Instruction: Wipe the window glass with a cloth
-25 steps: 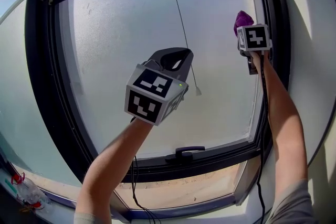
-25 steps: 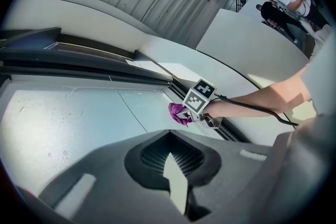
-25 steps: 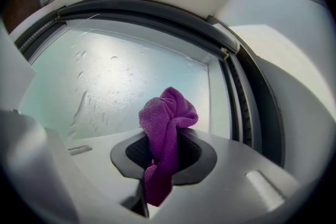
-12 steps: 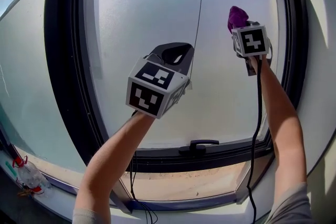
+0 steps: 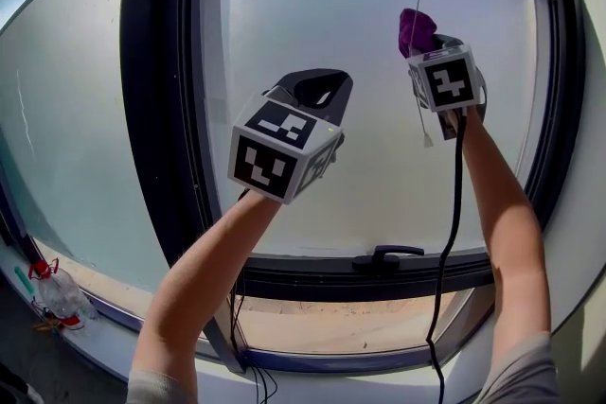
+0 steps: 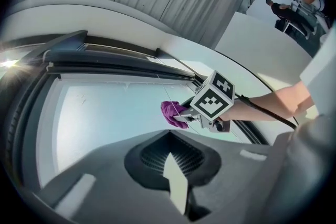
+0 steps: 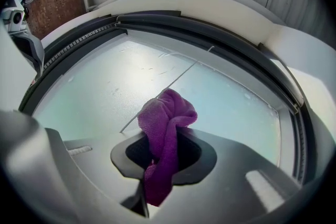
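The frosted window glass (image 5: 284, 24) fills the head view inside a black frame (image 5: 156, 109). My right gripper (image 5: 423, 44) is raised to the upper right of the pane and is shut on a purple cloth (image 5: 414, 26), whose bunched end is at the glass. In the right gripper view the cloth (image 7: 166, 126) is pinched between the jaws and bulges out towards the glass (image 7: 105, 86). My left gripper (image 5: 320, 92) hovers mid-pane with its jaws closed and nothing in them. The left gripper view shows the right gripper's marker cube (image 6: 212, 102) and the cloth (image 6: 170, 112).
A thin pull cord (image 5: 420, 5) hangs down the pane just beside the right gripper and ends in a small weight (image 5: 428, 143). A black window handle (image 5: 386, 255) sits on the lower frame. A plastic bottle (image 5: 59, 296) lies on the sill at lower left.
The right gripper with the cloth has slid left across the glass, away from the right frame and up to the hanging cord. The left gripper has stayed near mid-pane.
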Demonstrator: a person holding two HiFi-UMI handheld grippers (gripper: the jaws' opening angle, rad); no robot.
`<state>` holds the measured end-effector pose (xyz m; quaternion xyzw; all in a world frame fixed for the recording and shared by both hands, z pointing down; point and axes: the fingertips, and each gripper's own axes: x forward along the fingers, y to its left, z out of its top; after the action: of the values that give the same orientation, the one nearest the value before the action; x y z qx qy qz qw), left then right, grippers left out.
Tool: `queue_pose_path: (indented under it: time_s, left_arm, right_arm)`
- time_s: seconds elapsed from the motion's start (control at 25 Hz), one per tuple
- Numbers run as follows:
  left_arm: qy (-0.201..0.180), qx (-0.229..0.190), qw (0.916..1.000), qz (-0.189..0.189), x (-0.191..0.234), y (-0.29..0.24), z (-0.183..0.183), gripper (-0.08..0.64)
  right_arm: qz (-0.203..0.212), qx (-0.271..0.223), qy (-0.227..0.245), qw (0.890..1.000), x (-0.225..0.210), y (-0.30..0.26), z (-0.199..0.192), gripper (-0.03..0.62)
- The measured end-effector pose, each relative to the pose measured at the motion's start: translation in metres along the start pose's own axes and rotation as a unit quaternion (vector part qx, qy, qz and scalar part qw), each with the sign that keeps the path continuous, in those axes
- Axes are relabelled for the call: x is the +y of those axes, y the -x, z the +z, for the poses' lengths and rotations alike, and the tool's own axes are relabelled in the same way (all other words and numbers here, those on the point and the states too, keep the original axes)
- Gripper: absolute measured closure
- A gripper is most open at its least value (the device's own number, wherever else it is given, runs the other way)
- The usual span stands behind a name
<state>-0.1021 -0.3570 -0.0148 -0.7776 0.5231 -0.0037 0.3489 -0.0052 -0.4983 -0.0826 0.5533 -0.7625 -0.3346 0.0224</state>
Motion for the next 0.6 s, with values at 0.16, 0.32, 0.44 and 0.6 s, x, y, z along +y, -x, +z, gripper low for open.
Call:
queue_pose_path:
  time_s: [0.16,0.32,0.44,0.6]
  left_arm:
    - [-0.001,0.005,1.0000,0.007,0.016,0.018,-0.006,0.560]
    - [-0.001,0.007,0.9998,0.019,0.034,0.038,-0.012,0.560]
    - [0.001,0.012,0.9995,0.030,0.051,0.051,-0.019,0.560]
    - [0.005,0.017,0.9987,0.047,0.071,0.067,-0.023,0.560]
  right_arm:
    - [0.036,-0.017,0.010,0.999,0.038,-0.006,0.019,0.499]
    - [0.068,-0.036,0.038,0.996,0.079,-0.012,0.039,0.499]
    - [0.079,-0.042,0.048,0.995,0.100,-0.018,0.050,0.499]
    - [0.103,-0.056,0.061,0.991,0.131,-0.023,0.072,0.499]
